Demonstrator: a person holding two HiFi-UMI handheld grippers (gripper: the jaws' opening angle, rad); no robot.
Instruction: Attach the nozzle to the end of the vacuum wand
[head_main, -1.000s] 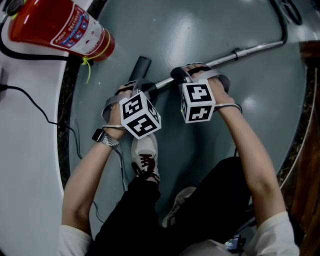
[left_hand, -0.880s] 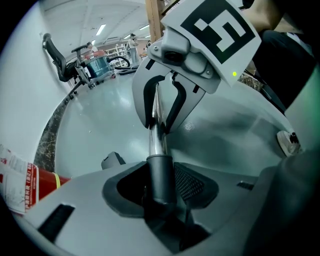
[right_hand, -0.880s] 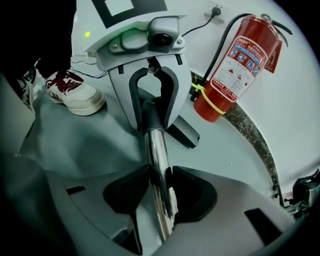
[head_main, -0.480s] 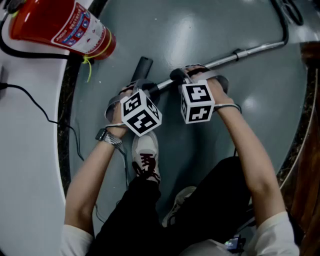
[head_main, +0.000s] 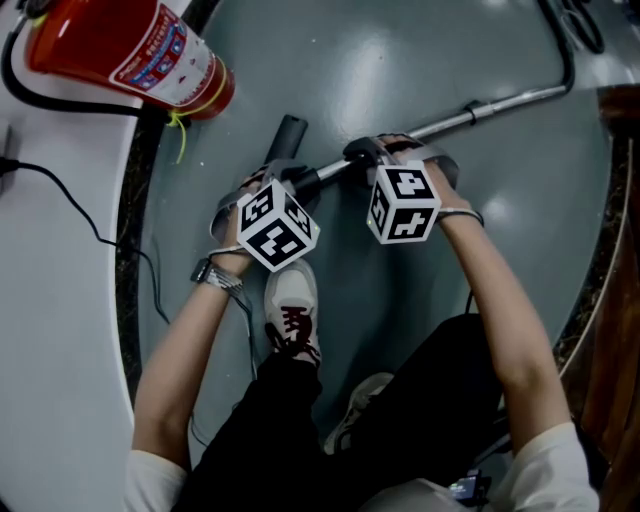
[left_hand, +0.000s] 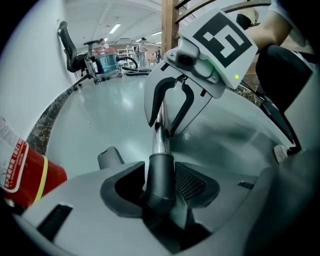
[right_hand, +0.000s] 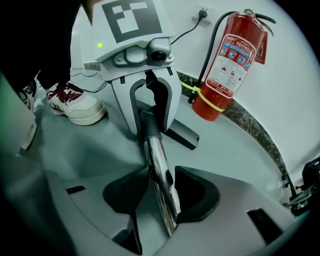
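A chrome vacuum wand (head_main: 500, 102) lies across the grey floor from the upper right toward the left. My right gripper (head_main: 375, 155) is shut on its chrome tube (right_hand: 160, 170), which runs between the pads. A black nozzle collar (left_hand: 160, 175) sits over the wand's left end, between the pads of my left gripper (head_main: 290, 175). Those jaws are opening, while the collar (right_hand: 149, 125) still rests against the pads. Beyond the left gripper a black nozzle part (head_main: 287, 135) lies on the floor. Whether it is one piece with the collar I cannot tell.
A red fire extinguisher (head_main: 120, 50) lies against the white wall at the upper left. A thin black cable (head_main: 90, 230) runs along that wall. The person's shoe (head_main: 290, 310) stands just below the left gripper. A black hose (head_main: 570, 50) curves off the wand's far end.
Both marker cubes have rolled a little on the spot. The hands, wand and nozzle stay where they were.
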